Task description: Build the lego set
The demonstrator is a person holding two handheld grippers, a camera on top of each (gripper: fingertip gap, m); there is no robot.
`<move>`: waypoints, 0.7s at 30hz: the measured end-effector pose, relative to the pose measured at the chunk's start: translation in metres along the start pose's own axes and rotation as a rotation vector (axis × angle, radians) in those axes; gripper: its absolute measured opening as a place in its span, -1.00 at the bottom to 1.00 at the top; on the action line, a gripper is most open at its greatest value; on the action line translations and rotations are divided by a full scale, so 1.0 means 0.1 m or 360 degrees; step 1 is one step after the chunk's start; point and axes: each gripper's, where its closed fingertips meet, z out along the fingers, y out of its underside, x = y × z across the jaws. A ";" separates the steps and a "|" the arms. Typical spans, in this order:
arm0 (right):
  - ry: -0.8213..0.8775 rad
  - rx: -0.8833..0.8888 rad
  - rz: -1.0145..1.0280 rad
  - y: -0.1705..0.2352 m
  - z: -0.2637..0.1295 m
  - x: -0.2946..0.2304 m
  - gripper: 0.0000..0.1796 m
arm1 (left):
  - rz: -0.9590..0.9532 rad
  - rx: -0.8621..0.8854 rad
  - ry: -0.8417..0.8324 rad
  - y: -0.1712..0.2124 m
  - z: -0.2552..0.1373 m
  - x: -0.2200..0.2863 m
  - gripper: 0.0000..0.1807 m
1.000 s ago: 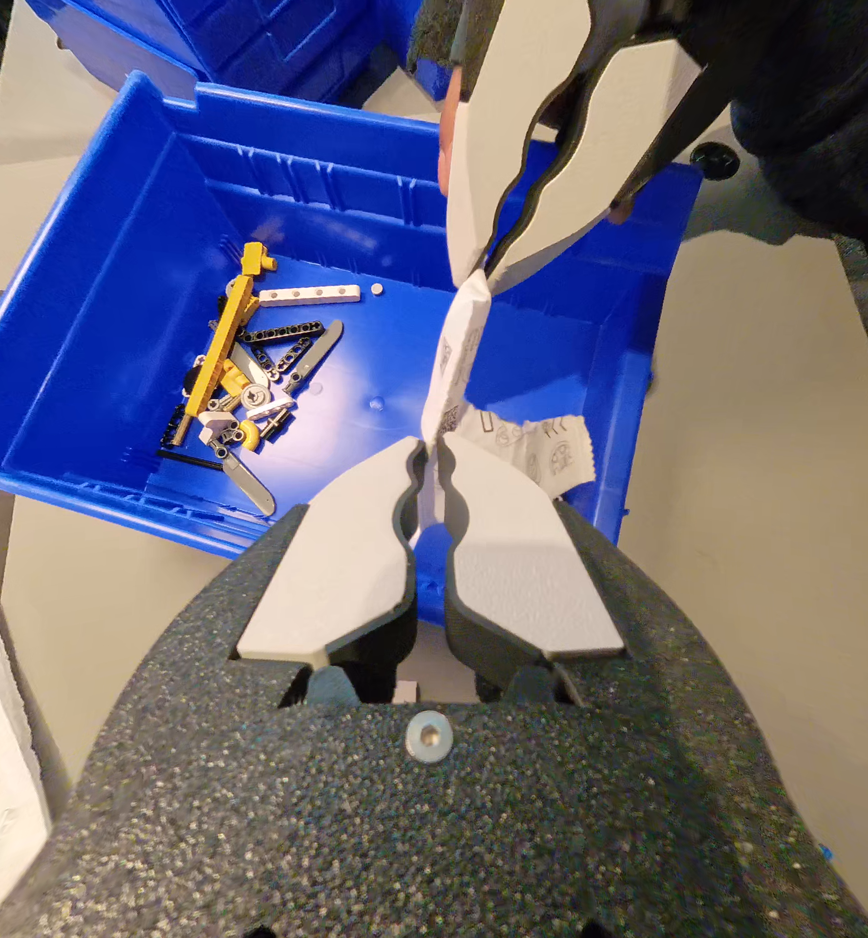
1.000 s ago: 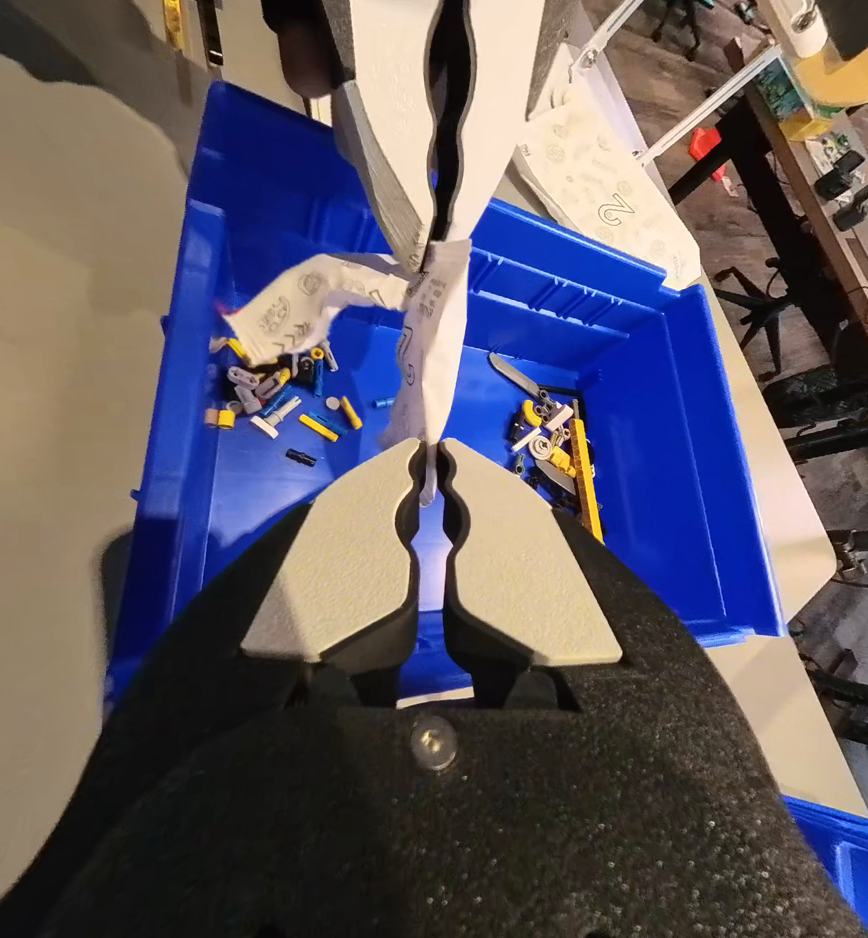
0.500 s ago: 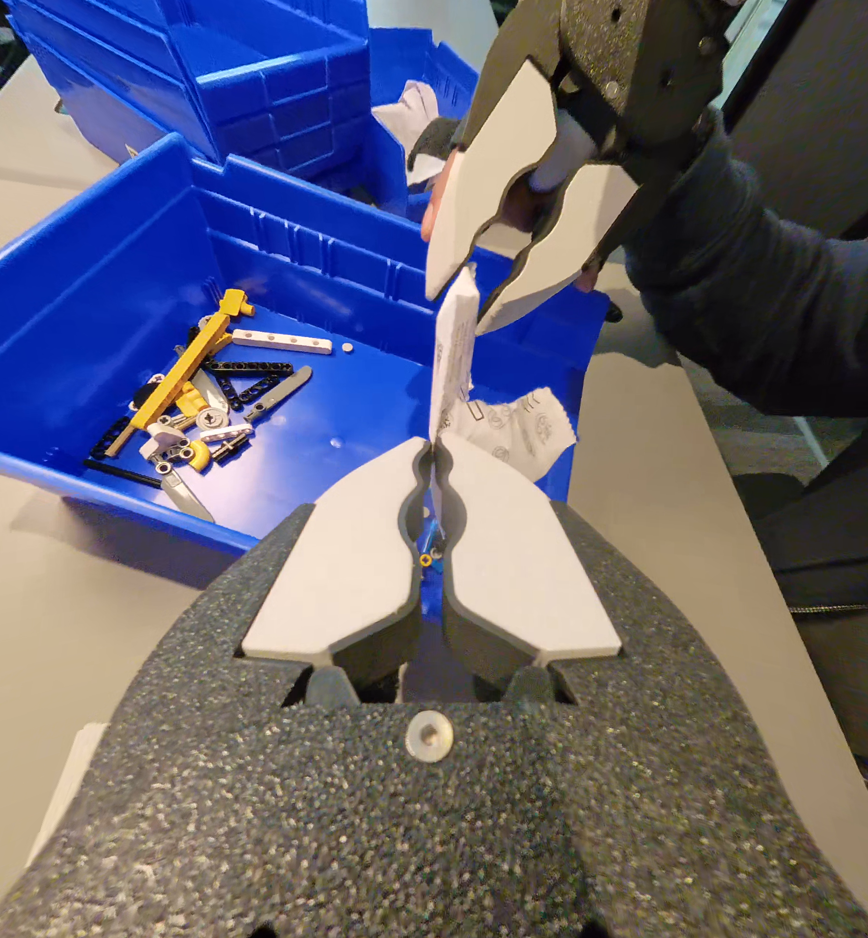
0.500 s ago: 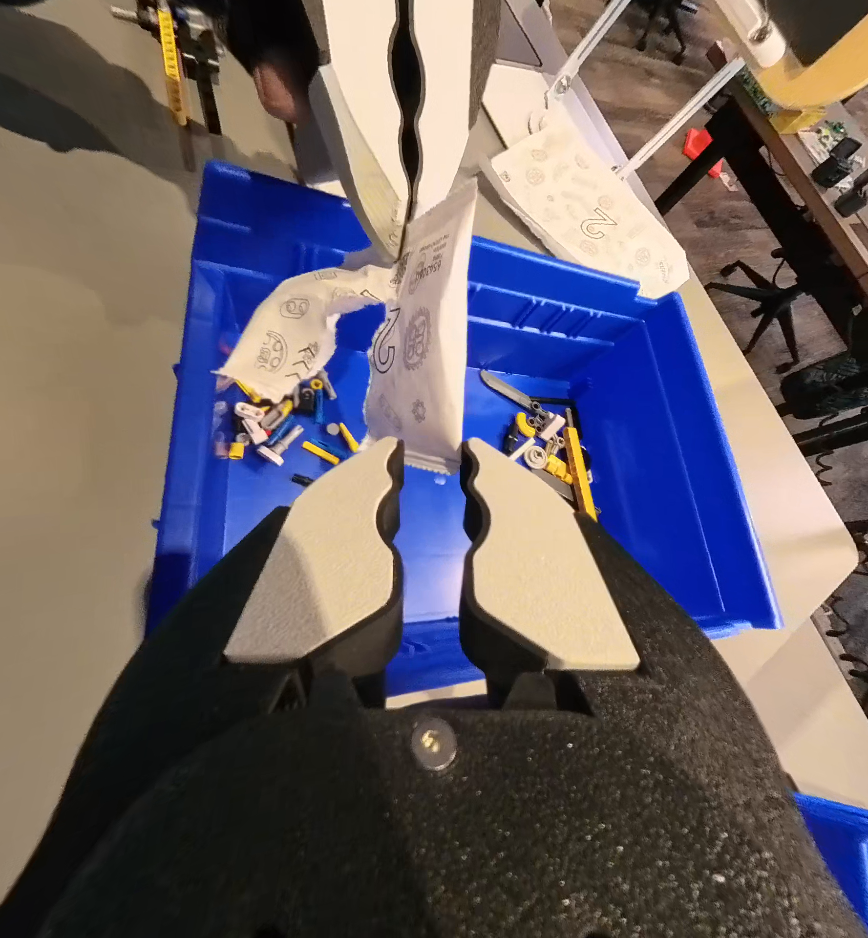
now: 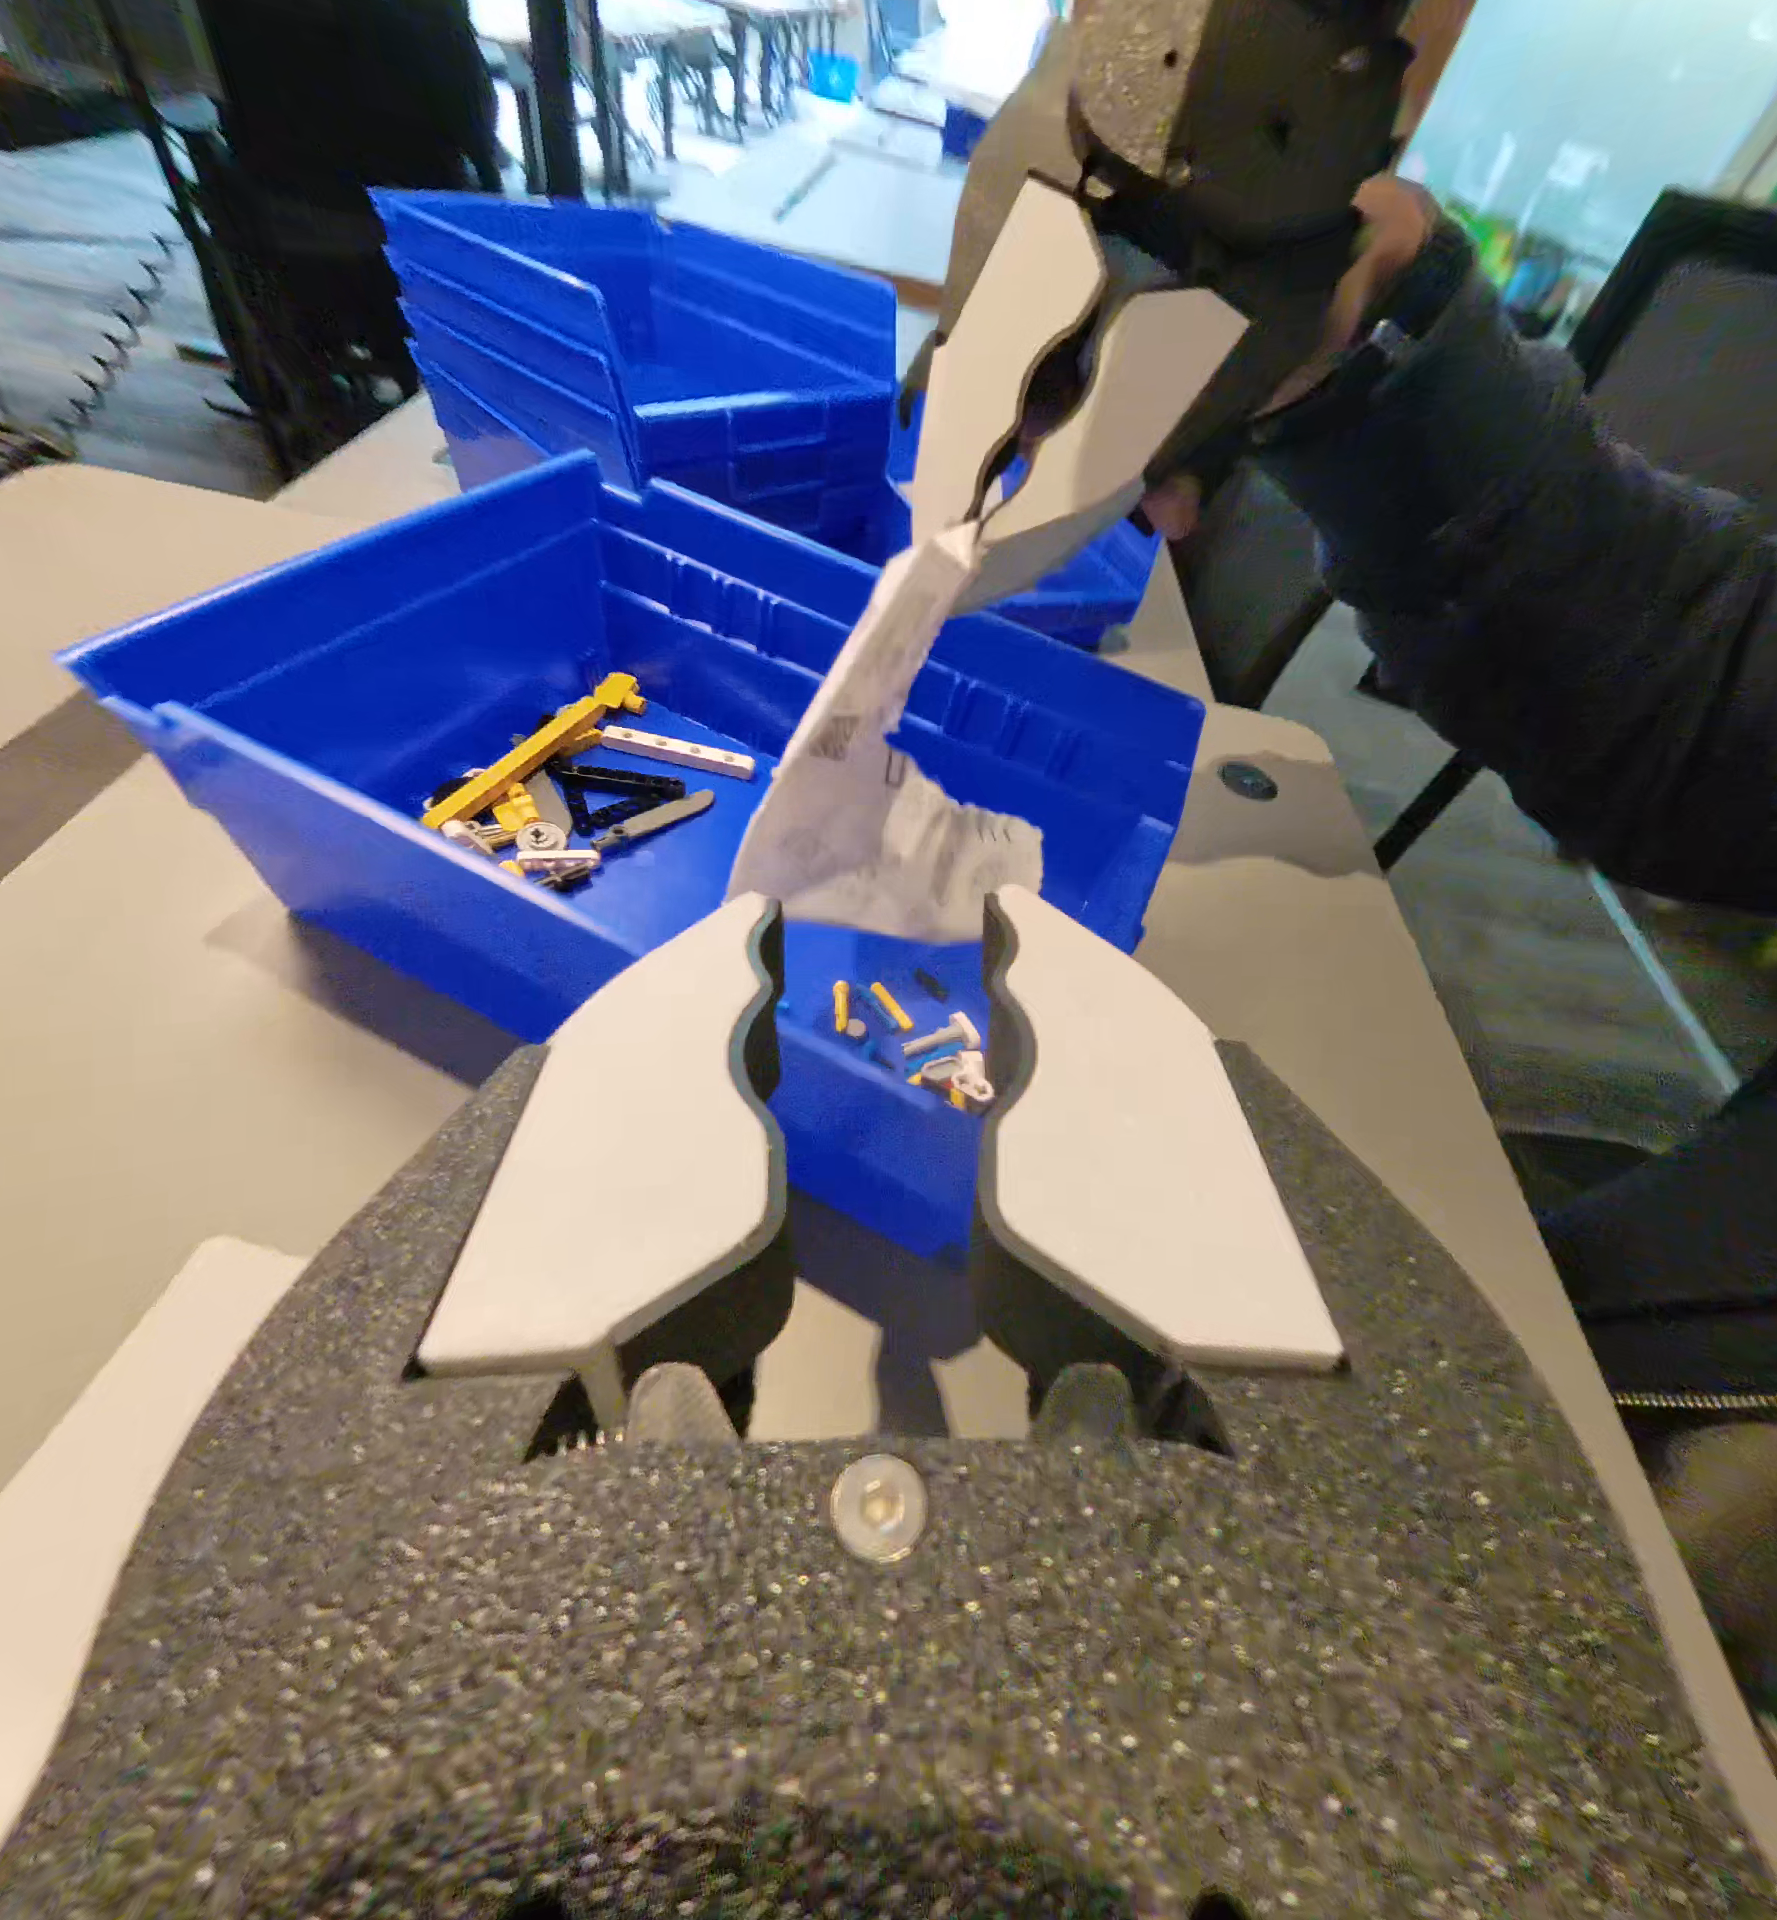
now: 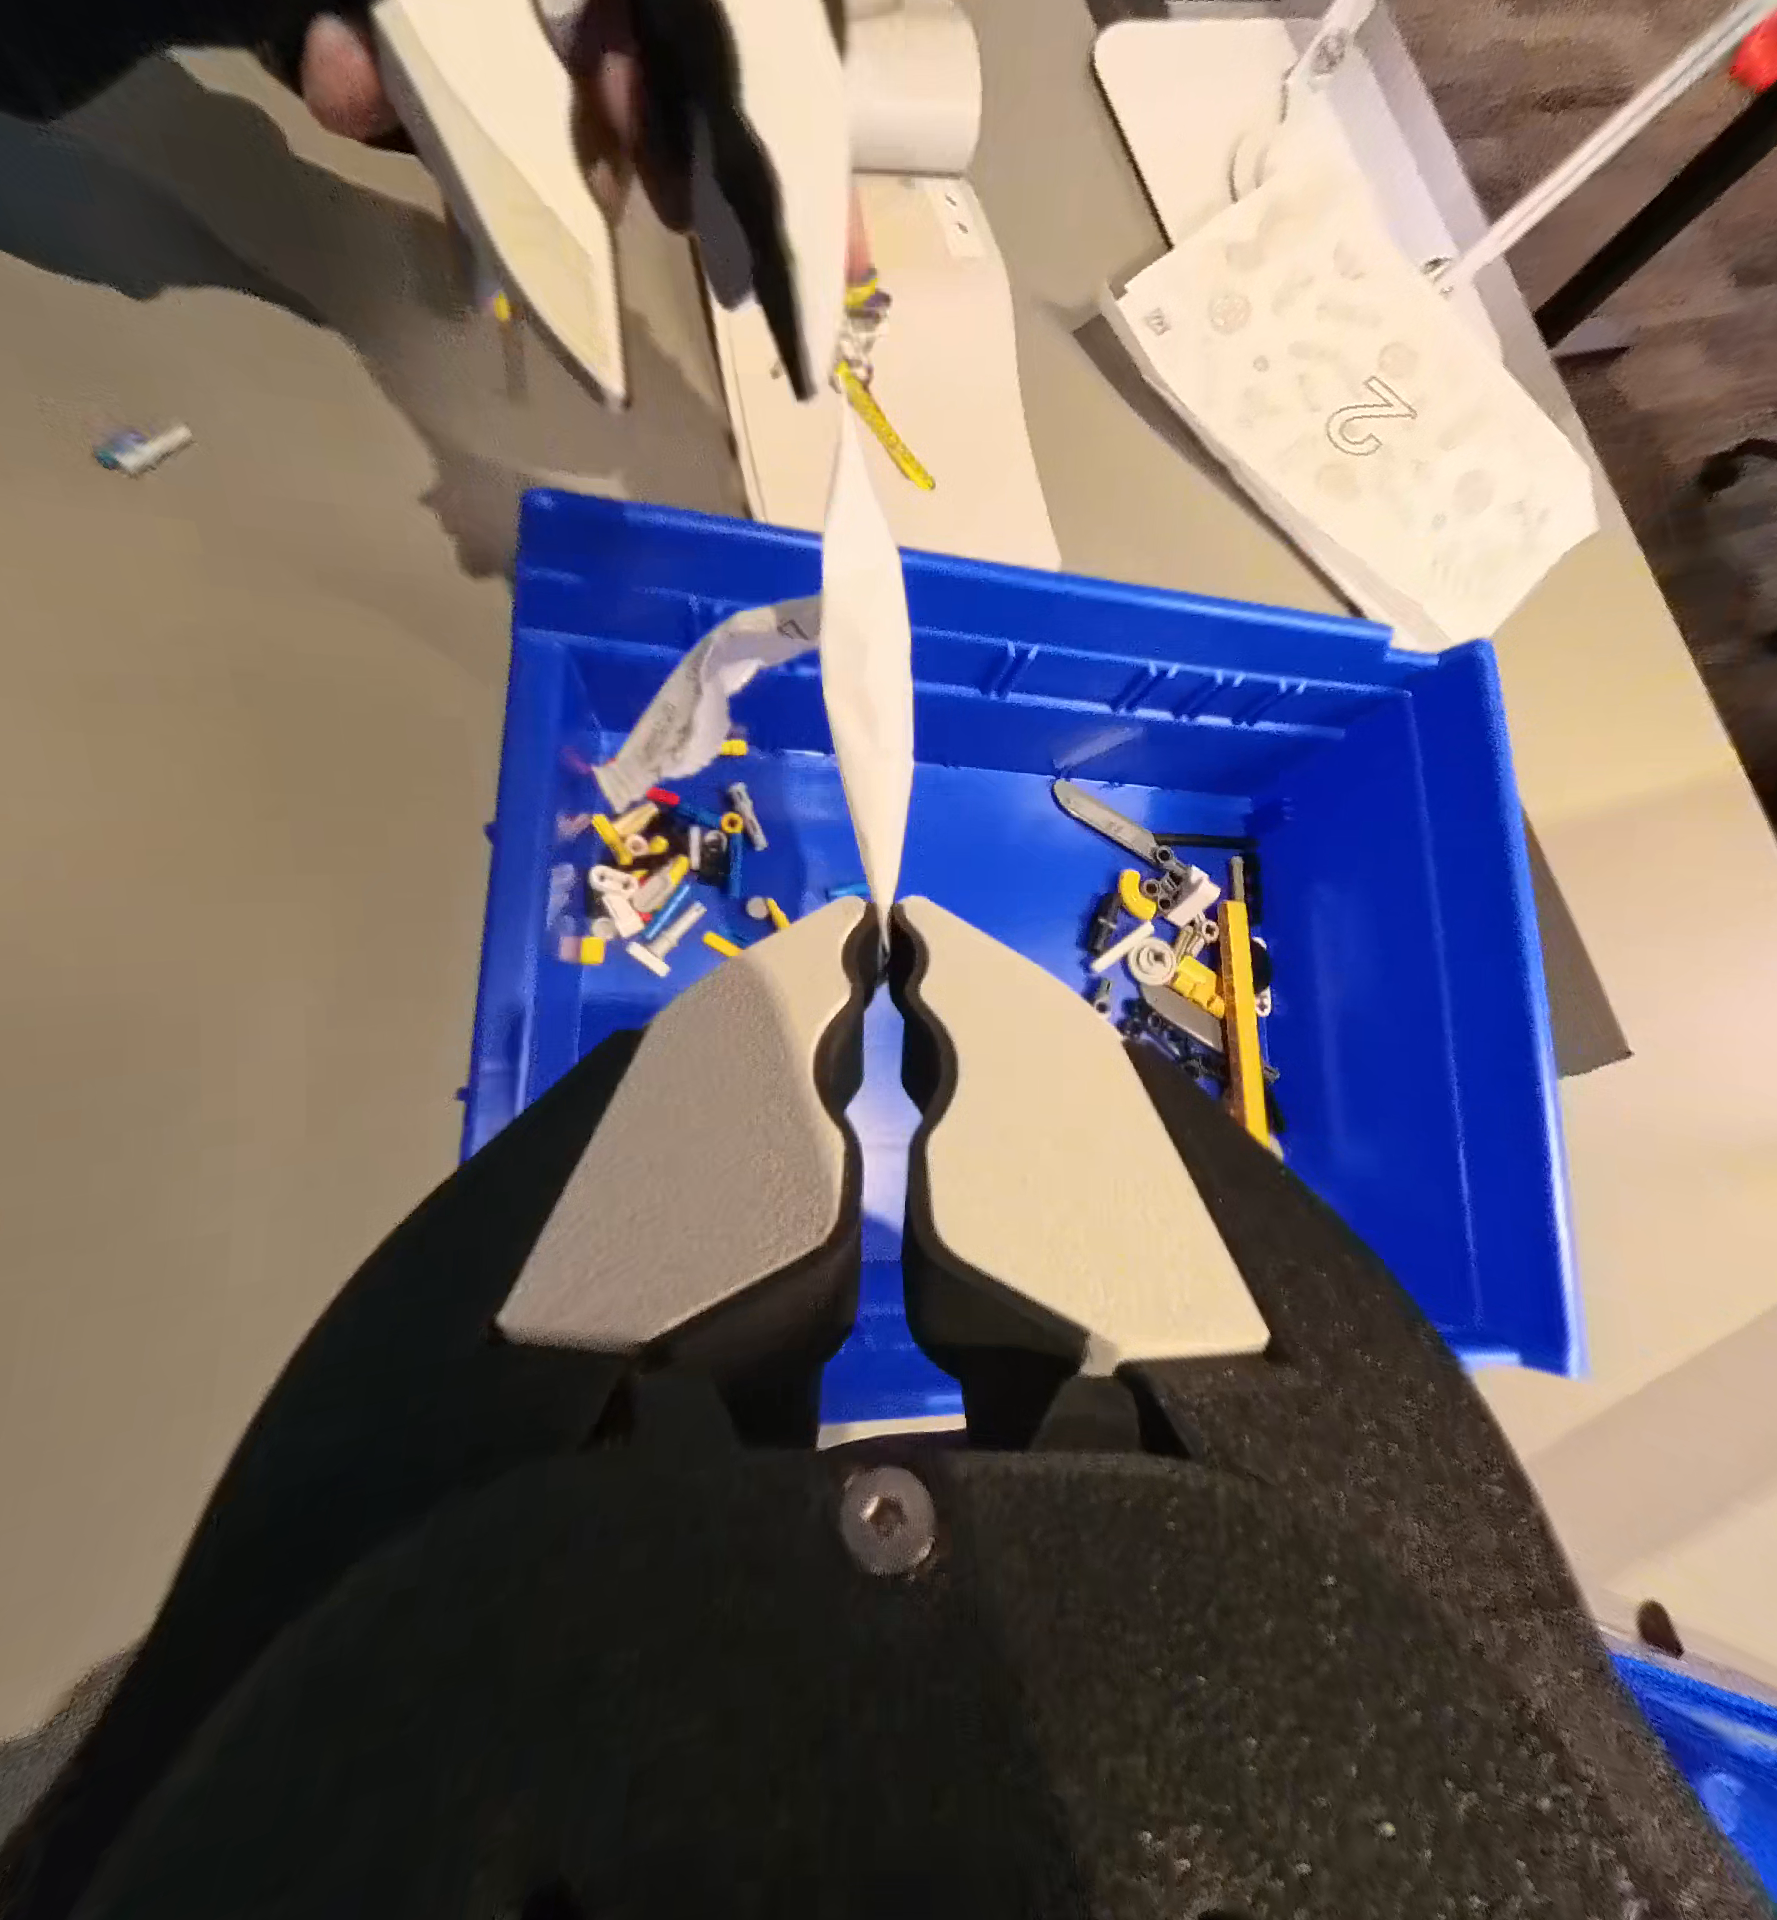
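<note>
A torn white paper bag [image 5: 863, 748] hangs over the blue bin [image 5: 344, 582]. My right gripper [image 5: 977, 520] is shut on the bag's top end, and the right wrist view shows the same pinch [image 6: 882, 920] on the bag [image 6: 868, 707]. My left gripper [image 5: 879, 914] is open, with the bag's lower end just beyond its fingertips. It shows open in the right wrist view [image 6: 707, 393] too. In the bin [image 6: 1435, 935] lie a yellow beam with grey and black parts [image 5: 572, 790] and a pile of small pins and connectors [image 6: 655, 883].
More blue bins [image 5: 676, 343] are stacked behind. A second printed paper bag [image 6: 1362, 416] lies beyond the bin, and a yellow part [image 6: 879, 416] lies on a white sheet. A small loose piece [image 6: 141, 447] lies on the table. A dark sleeve [image 5: 1590, 623] reaches in from the right.
One second ago both grippers were pinching the bag. The right one opened, then shut on the bag again. The left gripper has now opened and let the bag go.
</note>
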 end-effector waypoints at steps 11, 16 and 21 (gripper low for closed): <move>-0.0168 0.0516 -0.0266 -1.35 0.33 0.02 -0.99 | -0.0051 0.0378 -0.0303 0.53 -1.02 0.09 -0.63; -0.0070 0.0901 -0.0367 -1.88 0.59 0.19 -0.99 | -0.0096 0.0539 -0.0380 0.63 -1.35 0.11 -0.66; -0.0063 0.1116 -0.0233 -2.11 0.73 0.39 -0.99 | -0.0095 0.0521 -0.0447 0.70 -1.49 0.07 -0.68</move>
